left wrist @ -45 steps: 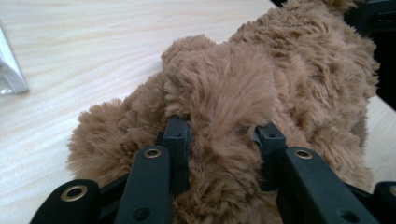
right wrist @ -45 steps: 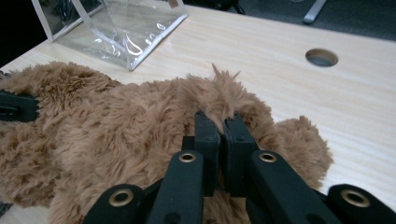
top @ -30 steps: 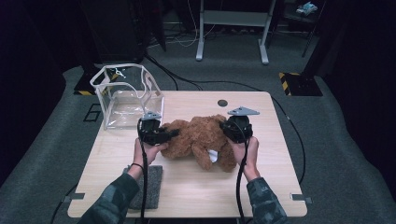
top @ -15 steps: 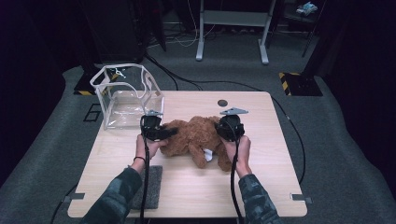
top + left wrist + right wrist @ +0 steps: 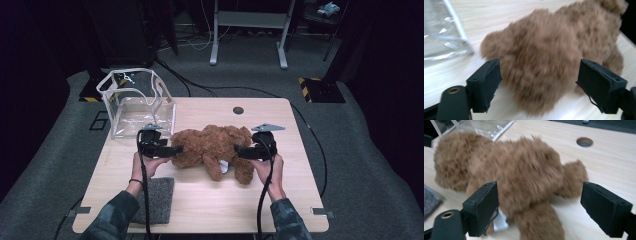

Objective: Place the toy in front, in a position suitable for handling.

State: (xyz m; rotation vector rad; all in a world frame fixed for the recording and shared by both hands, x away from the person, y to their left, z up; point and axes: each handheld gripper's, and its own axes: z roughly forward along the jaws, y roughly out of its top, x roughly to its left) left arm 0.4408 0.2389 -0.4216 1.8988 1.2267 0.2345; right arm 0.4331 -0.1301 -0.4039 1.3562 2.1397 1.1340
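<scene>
On the light wood table [image 5: 200, 200], centre, we log a brown plush bear [image 5: 212, 147] lying flat, long axis running L-R across the person's front. Its fur rests directly on the tabletop; a small white tag [image 5: 224, 166] shows at its near underside, between the lower limbs.

L gripper [image 5: 176, 149]: held level at the bear's L end, tips pointing inward toward it. Its jaws have just been opening & now stand wide. In the left gripper view we see the bear [image 5: 554, 62] bulging between the two black pads [image 5: 485, 83], w/ daylight on both sides, so no squeeze on the fur.

R gripper [image 5: 239, 150]: mirror pose at the bear's R end, tips pointing inward. Jaws likewise just been opening, now spread wide. In the right gripper view the bear [image 5: 519, 175] sits ahead of & between the pads [image 5: 484, 207]; neither pad presses it. We can't tell from that view whether the L-hand pad brushes loose fur. White tag [image 5: 499, 223] visible just beside that pad.

Other items, approx:
- clear plastic box [image 5: 137, 102] w/ white edging, at the table's far-L corner, just beyond the L gripper, near the bear but apart from it.
- grey felt pad [image 5: 155, 200] flat at the near edge, beside the person's L forearm.
- round cable hole [image 5: 238, 110] in the tabletop, far side, beyond the bear.

Both forearms come in from the near edge, sleeves camo-patterned; a cable trails back from each gripper.
</scene>
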